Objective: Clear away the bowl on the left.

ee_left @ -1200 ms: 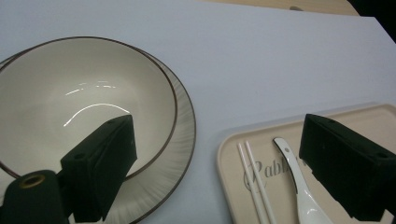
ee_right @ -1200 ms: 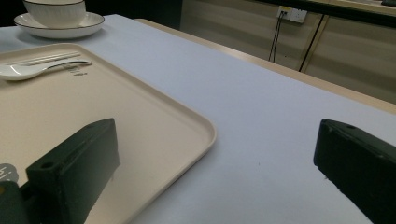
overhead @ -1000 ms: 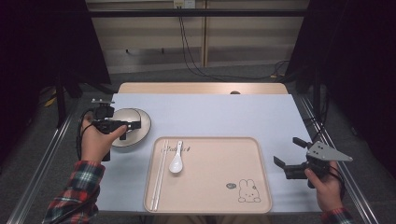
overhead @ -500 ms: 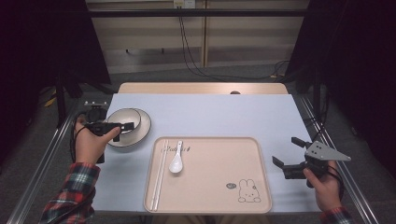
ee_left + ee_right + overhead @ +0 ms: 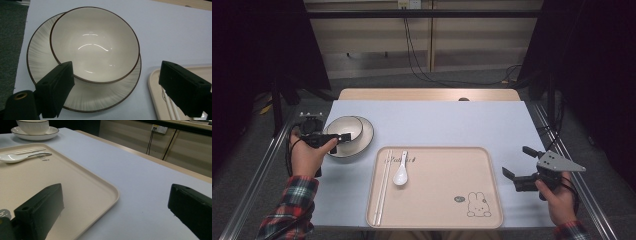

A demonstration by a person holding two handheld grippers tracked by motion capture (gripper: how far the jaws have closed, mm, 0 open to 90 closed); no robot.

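Observation:
A cream bowl (image 5: 344,127) with a dark rim sits in a streaked plate (image 5: 364,136) at the table's left. My left gripper (image 5: 331,134) hovers at their near left side, open, with bowl (image 5: 95,45) and plate (image 5: 100,100) showing between its jaws in the left gripper view (image 5: 121,91). A beige tray (image 5: 437,200) with a rabbit print holds a white spoon (image 5: 401,172) and pale chopsticks (image 5: 382,187) along its left side. My right gripper (image 5: 517,161) is open just off the tray's right edge, holding nothing; its own view (image 5: 116,212) looks across the tray (image 5: 75,192).
The pale blue table top (image 5: 437,125) has bare room behind and right of the tray. A wooden strip (image 5: 427,94) lies along the far edge, and metal rails (image 5: 257,175) run down both sides. Cables (image 5: 412,55) hang at the back.
My left gripper has drawn a little to the left, off the middle of the bowl. The right gripper has hardly moved.

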